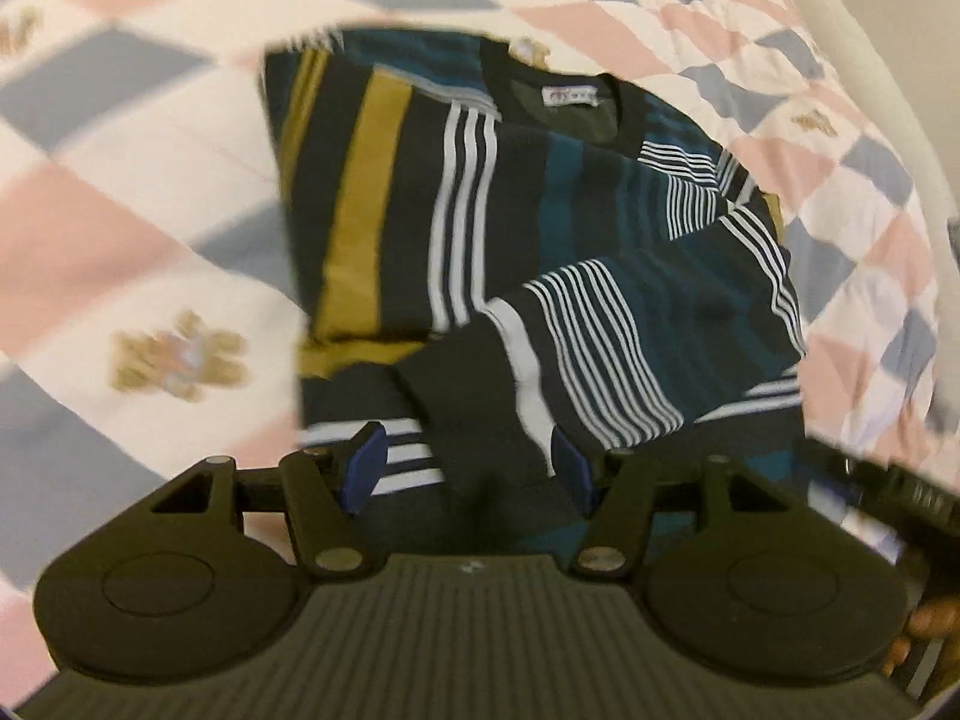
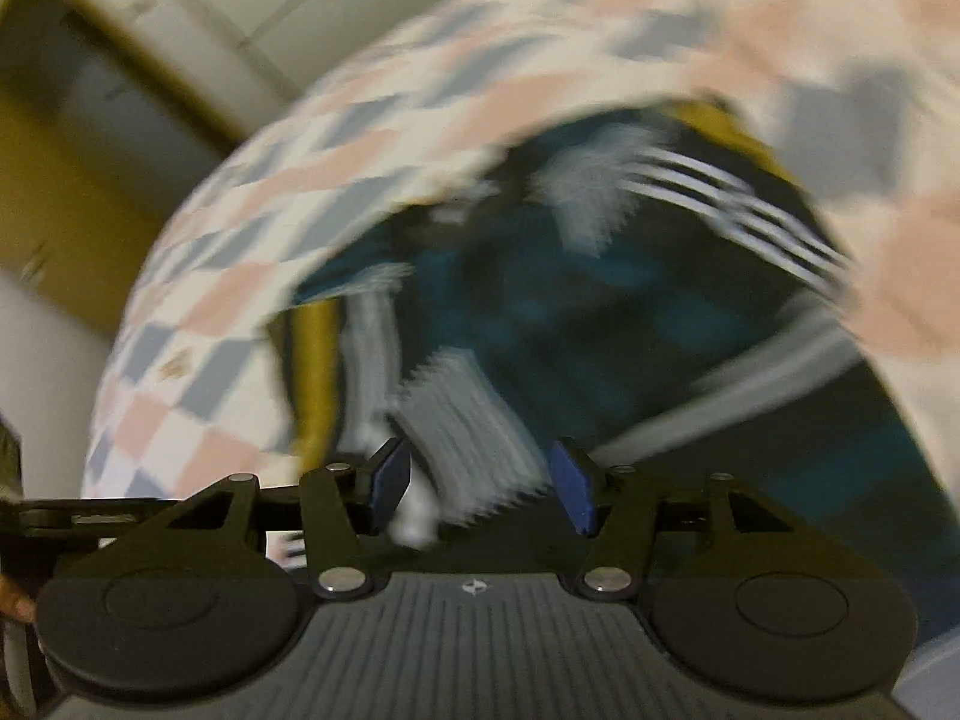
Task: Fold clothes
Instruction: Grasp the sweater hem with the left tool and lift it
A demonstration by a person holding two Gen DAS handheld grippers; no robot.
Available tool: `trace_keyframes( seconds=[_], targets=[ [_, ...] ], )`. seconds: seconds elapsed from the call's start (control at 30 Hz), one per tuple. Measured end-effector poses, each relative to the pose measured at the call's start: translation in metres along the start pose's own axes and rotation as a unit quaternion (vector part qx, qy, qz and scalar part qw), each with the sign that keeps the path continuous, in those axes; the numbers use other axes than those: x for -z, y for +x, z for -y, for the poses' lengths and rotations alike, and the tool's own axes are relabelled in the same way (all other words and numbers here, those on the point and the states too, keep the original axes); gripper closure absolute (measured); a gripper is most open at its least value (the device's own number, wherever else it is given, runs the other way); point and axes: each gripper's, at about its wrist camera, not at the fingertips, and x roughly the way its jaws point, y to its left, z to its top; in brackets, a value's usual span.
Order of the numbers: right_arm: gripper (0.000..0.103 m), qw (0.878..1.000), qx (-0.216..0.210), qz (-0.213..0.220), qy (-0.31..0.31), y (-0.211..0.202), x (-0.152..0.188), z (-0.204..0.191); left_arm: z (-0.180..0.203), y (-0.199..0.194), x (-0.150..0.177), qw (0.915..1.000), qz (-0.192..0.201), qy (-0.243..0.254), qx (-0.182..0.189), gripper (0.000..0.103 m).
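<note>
A striped shirt (image 1: 540,228), black, teal, mustard and white, lies partly folded on the quilt, collar and label at the far end, sleeves folded across its body. My left gripper (image 1: 468,468) is open just over the shirt's near hem, with nothing between its blue pads. In the right wrist view the shirt (image 2: 570,312) is blurred by motion. My right gripper (image 2: 480,492) is open over the shirt's edge; striped cloth shows between the pads, but they stand apart from it.
The shirt lies on a bed covered by a quilt (image 1: 150,210) of pink, blue and white diamonds. The bed's edge and a pale tiled floor (image 2: 228,12) show at the upper left of the right wrist view, beside a wooden cabinet (image 2: 72,150).
</note>
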Motion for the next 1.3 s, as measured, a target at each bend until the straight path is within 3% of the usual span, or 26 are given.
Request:
trace_keyframes(
  seconds=[0.1, 0.17, 0.4, 0.47, 0.5, 0.6, 0.7, 0.77, 0.87, 0.97, 1.13, 1.23, 1.3],
  targets=[
    [0.047, 0.996, 0.034, -0.002, 0.084, -0.013, 0.007, 0.055, -0.002, 0.032, 0.006, 0.9991, -0.016, -0.038, -0.004, 0.057],
    [0.047, 0.992, 0.042, -0.002, 0.122, -0.017, 0.010, 0.080, -0.005, 0.047, 0.011, 0.9978, -0.016, -0.063, -0.012, 0.057],
    [0.046, 0.986, 0.054, -0.010, 0.154, -0.016, 0.013, 0.120, -0.007, 0.073, 0.015, 0.9934, 0.016, -0.113, -0.015, 0.057],
    [0.046, 0.986, 0.056, -0.012, 0.158, -0.013, 0.012, 0.126, -0.005, 0.072, 0.010, 0.9933, 0.031, -0.111, -0.015, 0.093],
    [0.046, 0.985, 0.056, -0.013, 0.160, -0.011, 0.010, 0.128, -0.003, 0.066, 0.006, 0.9935, 0.042, -0.105, 0.001, 0.095],
    [0.046, 0.985, 0.055, -0.009, 0.162, -0.007, 0.004, 0.132, 0.014, 0.022, -0.003, 0.9927, 0.114, -0.038, 0.007, 0.096],
    [0.046, 0.985, 0.055, 0.002, 0.162, -0.007, -0.005, 0.134, 0.017, -0.030, -0.007, 0.9797, 0.200, 0.008, 0.007, 0.095],
    [0.046, 0.985, 0.055, 0.008, 0.166, -0.007, -0.010, 0.135, 0.004, -0.045, -0.011, 0.9728, 0.228, 0.019, -0.038, 0.095],
    [0.044, 0.985, 0.051, 0.011, 0.163, -0.005, -0.013, 0.133, -0.019, -0.015, -0.027, 0.9841, 0.168, 0.022, -0.052, 0.094],
    [0.044, 0.986, 0.060, 0.000, 0.155, 0.007, -0.011, 0.130, -0.020, 0.032, -0.034, 0.9884, 0.117, 0.057, -0.078, 0.093],
    [0.044, 0.988, 0.055, -0.001, 0.145, 0.017, -0.015, 0.120, -0.013, 0.007, -0.042, 0.9759, 0.194, 0.051, -0.084, 0.094],
    [0.044, 0.985, 0.050, 0.017, 0.161, 0.015, -0.021, 0.126, -0.012, -0.019, -0.061, 0.9625, 0.248, 0.065, -0.088, 0.094],
    [0.044, 0.983, 0.051, 0.026, 0.172, 0.014, -0.025, 0.132, -0.014, -0.020, -0.076, 0.9593, 0.250, 0.076, -0.106, 0.094]
  ],
)
